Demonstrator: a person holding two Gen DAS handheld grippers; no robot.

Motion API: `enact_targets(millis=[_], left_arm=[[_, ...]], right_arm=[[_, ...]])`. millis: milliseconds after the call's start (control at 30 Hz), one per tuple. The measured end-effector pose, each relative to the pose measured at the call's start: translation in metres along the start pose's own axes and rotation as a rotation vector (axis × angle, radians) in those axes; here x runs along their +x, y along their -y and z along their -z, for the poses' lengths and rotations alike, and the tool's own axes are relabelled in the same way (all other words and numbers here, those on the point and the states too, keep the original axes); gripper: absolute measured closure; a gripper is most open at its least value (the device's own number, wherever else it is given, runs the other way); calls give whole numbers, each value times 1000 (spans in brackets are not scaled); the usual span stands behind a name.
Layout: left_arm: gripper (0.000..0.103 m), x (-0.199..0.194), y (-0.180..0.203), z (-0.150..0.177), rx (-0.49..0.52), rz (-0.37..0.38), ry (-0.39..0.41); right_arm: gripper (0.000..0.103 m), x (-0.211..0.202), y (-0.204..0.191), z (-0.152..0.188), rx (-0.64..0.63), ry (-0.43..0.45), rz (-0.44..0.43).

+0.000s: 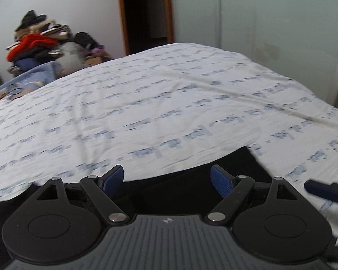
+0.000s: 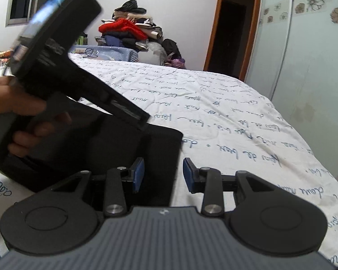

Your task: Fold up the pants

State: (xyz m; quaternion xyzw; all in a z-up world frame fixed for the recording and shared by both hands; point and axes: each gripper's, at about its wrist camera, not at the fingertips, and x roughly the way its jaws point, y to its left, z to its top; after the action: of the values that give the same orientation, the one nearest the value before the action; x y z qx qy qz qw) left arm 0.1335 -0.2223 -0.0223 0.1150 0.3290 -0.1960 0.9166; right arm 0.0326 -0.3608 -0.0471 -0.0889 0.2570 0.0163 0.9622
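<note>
i've got the bed (image 2: 225,112) filling both views, its white cover printed all over with blue handwriting, running back toward a wooden doorway (image 2: 232,29) and a pale wardrobe door (image 2: 308,72) with flower motifs on the right. over on the far left side there's a heap of clothes (image 2: 130,29), red on top of dark pieces, sitting behind a blue basket (image 2: 115,52). now the pants (image 2: 160,157), black and flat on the near part of the bed, squared off with a clean corner toward the middle of the cover; in the left wrist view they show as a dark patch (image 1: 191,180) right under the fingers. my left gripper (image 1: 167,180) sits low over those pants, its blue-padded fingers (image 1: 220,183) spread wide apart with nothing pinched between them, only black cloth below. from the right wrist view i can see that same left unit (image 2: 63,67) tilted downward over the pants, with the person's hand (image 2: 22,117) wrapped round its handle. my right gripper (image 2: 163,175) hangs just at the right edge of the pants, fingers (image 2: 138,175) partly apart, the left pad over black fabric and the right pad over white cover; the pants' edge runs through the gap between them, but the pads aren't pressing on it. the left view is a bit smeared, so the print on the cover there is unreadable.
</note>
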Motion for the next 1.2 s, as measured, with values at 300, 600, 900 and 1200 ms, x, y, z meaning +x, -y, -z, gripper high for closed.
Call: enact_targets(millis=[300,600,900,1200], left_arm=[[17,-5,-29,23,-52,-100,-29],[12,-2,-30,34,-50,-126,-28],[0,0,-29,45,-33,-161,5],[0,-19,-22,65,-9,-214,58]], right_arm=[[68,29,-17,-19,-55,-7,-7],[62,33,-27,-9,-86,-41,18],[48,39,-29,-1,-83,-47,2],[9,46,-18,2,-8,-65,60]])
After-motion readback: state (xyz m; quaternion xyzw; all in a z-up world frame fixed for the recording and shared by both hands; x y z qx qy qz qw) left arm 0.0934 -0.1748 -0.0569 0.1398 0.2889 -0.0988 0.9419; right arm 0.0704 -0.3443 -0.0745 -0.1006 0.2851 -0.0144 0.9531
